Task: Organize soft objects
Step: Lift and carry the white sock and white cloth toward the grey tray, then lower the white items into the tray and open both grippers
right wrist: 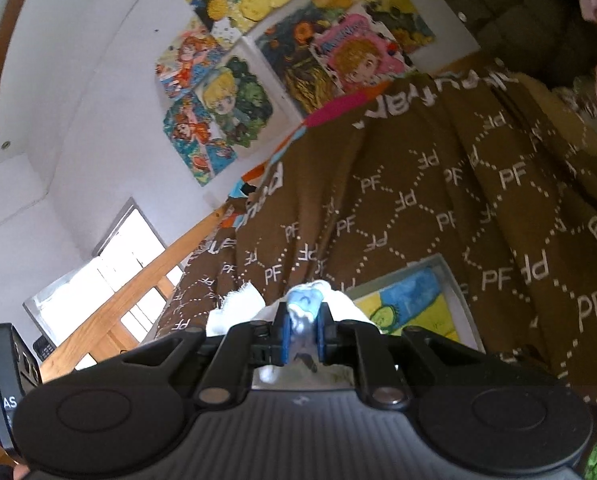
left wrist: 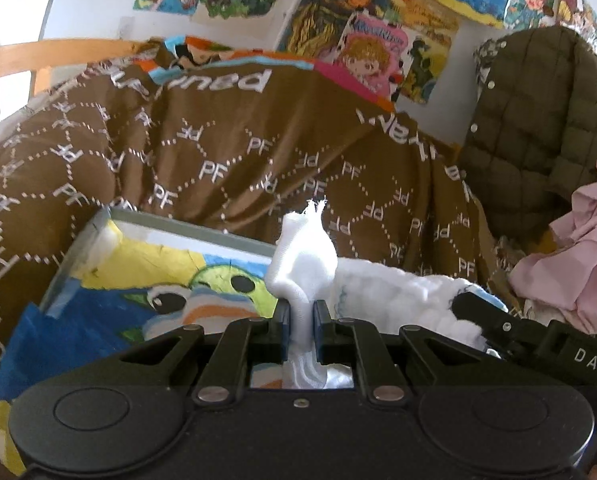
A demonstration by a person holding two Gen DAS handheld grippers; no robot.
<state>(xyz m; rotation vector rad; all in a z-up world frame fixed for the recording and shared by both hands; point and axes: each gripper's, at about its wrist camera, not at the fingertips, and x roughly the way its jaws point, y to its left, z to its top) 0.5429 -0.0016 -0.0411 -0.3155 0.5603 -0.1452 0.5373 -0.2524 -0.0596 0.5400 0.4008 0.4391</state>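
A white soft cloth (left wrist: 304, 256) with a fluffy quilted part (left wrist: 402, 292) stretches between both grippers. My left gripper (left wrist: 302, 320) is shut on a bunched white corner that sticks up above the fingers. My right gripper (right wrist: 303, 328) is shut on another part of the same cloth (right wrist: 304, 304), white with pale blue marks. The right gripper's body (left wrist: 538, 340) shows at the right of the left wrist view, against the cloth's fluffy edge. The cloth hangs above a painted canvas (left wrist: 170, 280).
A brown blanket (left wrist: 226, 160) printed with PF letters drapes behind. An olive quilted jacket (left wrist: 538, 120) and pink fabric (left wrist: 578, 256) are at the right. Colourful pictures (left wrist: 338, 12) cover the white wall. A wooden frame (right wrist: 138, 292) and a window (right wrist: 98, 280) are at the left.
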